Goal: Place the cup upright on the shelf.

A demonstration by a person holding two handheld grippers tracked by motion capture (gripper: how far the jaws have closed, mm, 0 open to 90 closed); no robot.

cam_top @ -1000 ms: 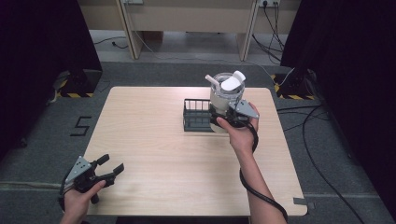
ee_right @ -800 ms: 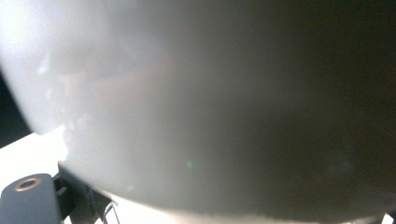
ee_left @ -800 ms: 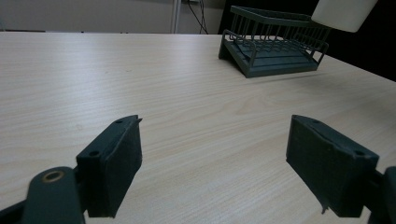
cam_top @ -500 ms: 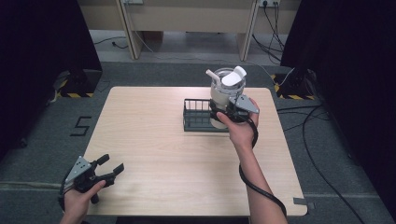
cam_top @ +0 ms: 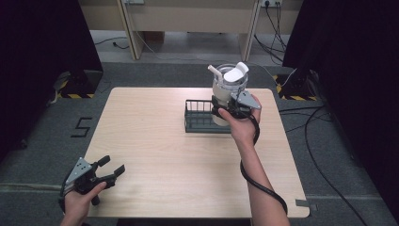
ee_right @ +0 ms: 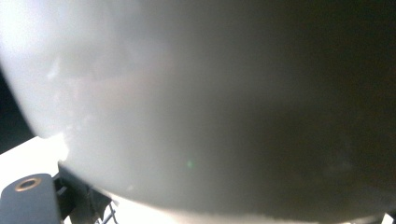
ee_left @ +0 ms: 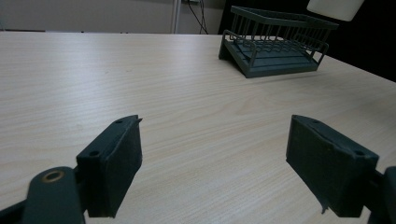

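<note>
A white tumbler [cam_top: 229,84] with a straw and a flipped-up lid is held off the table, my right gripper [cam_top: 226,109] shut on its lower body. It hangs over the right end of a dark wire basket [cam_top: 200,117] that stands on the table's far middle. The right gripper view is close against the tumbler's pale wall [ee_right: 210,102]. My left gripper [cam_top: 110,168] rests open near the table's front left corner, with nothing between its jaws [ee_left: 212,168]. From there the basket [ee_left: 275,44] appears far off, with the tumbler's base [ee_left: 335,8] just above its rim.
The light wooden table [cam_top: 155,141] is bare between the left gripper and the basket. The right gripper's black cable [cam_top: 256,183] trails along the forearm to the table's front right. Dark curtains and floor cables surround the table.
The right gripper has raised the tumbler slightly, up and away over the basket's right end. The left gripper has stayed in place.
</note>
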